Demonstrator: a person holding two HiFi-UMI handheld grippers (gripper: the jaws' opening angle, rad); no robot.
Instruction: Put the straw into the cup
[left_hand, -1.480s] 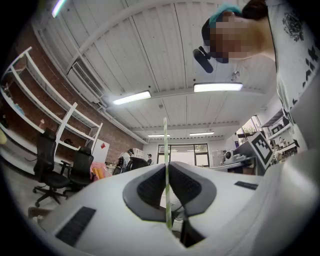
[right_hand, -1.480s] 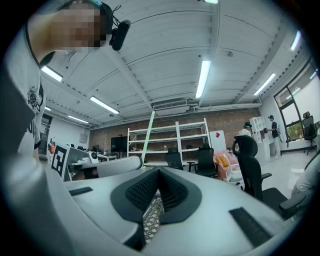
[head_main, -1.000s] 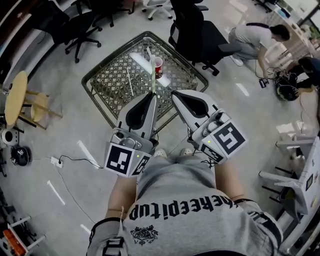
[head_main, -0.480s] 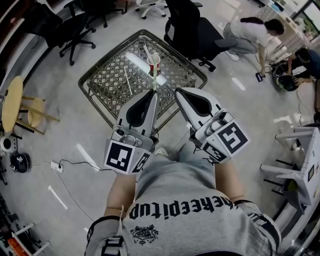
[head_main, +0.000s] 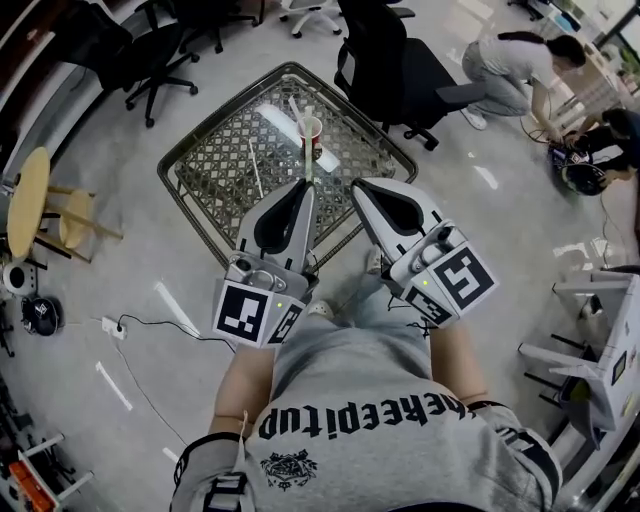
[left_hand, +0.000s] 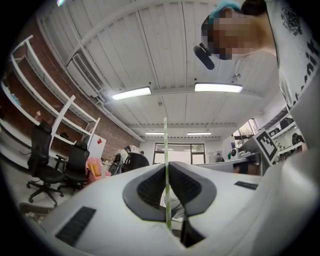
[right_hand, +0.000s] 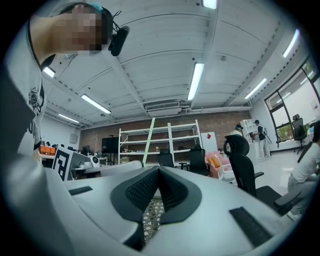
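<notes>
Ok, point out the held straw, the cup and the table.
straw (left_hand: 165, 145): left gripper view, middle of the shaft that shows.
cup (head_main: 313, 140): head view, its side wall.
table (head_main: 215, 170): head view, bare part of the lattice top.

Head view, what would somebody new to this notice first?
The two white grippers at the centre: the left gripper is clamped on a thin pale green straw, the right gripper shut on nothing. Just beyond them a red cup stands on a low lattice-topped table.
</notes>
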